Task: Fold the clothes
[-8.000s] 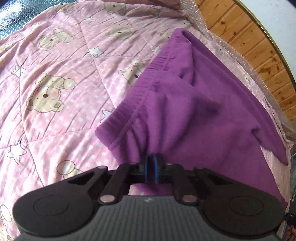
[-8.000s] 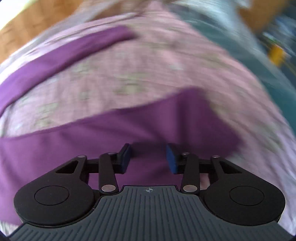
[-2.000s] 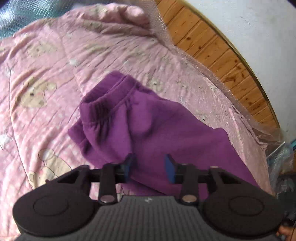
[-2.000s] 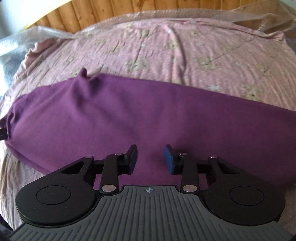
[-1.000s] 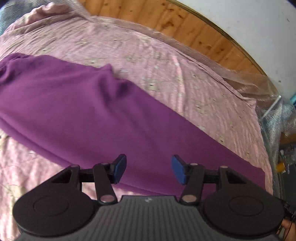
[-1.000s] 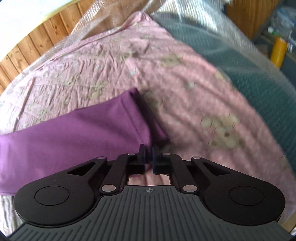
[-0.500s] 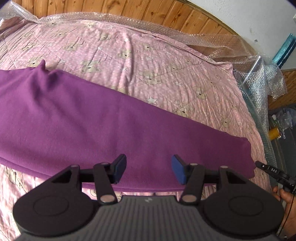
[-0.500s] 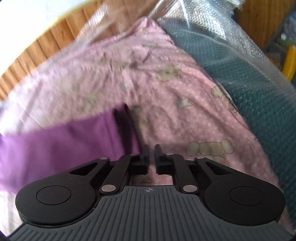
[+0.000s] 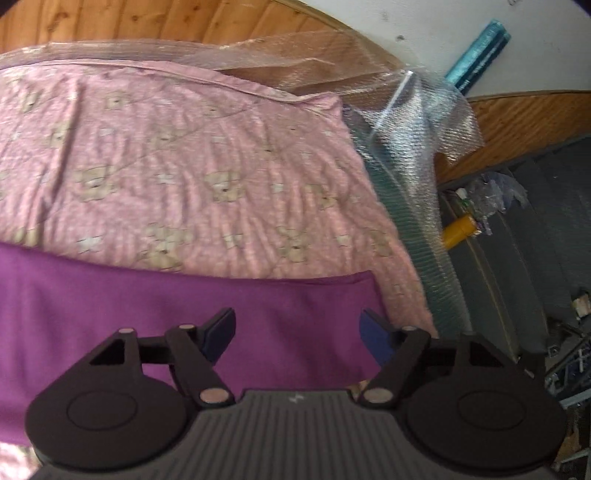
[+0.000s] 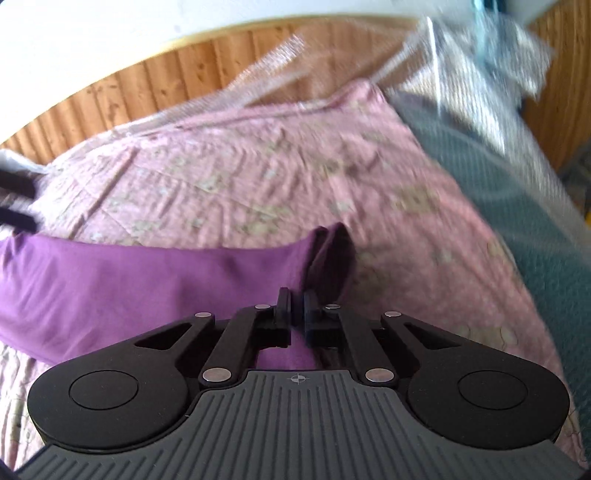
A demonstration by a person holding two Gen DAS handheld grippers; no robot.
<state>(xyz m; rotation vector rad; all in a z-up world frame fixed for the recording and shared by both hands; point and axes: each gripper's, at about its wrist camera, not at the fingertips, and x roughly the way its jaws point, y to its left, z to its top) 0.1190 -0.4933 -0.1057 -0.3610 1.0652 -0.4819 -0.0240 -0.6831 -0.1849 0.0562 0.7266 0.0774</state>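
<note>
R claw (image 10: pixel 297 303) pinched on purple garment (image 10: pixel 147 273) hem edge, L claw (image 9: pixel 297 334) wide, unladen

Plain purple garment (image 9: pixel 155 317) on pink bear-and-star quilt (image 9: pixel 192 155); black, blue-padded left tongs (image 9: pixel 297 332).

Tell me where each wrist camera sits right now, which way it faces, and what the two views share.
Left wrist: behind the open left gripper, low over the purple pants, facing their cuff end, the pink quilt and the wood paneling; only gripper hardware shows.
Right wrist: behind the right gripper, shut on the pants' cuff, facing the quilt and the paneling; only gripper hardware shows.
Shared: pants, quilt, bubble wrap, paneling.
</note>
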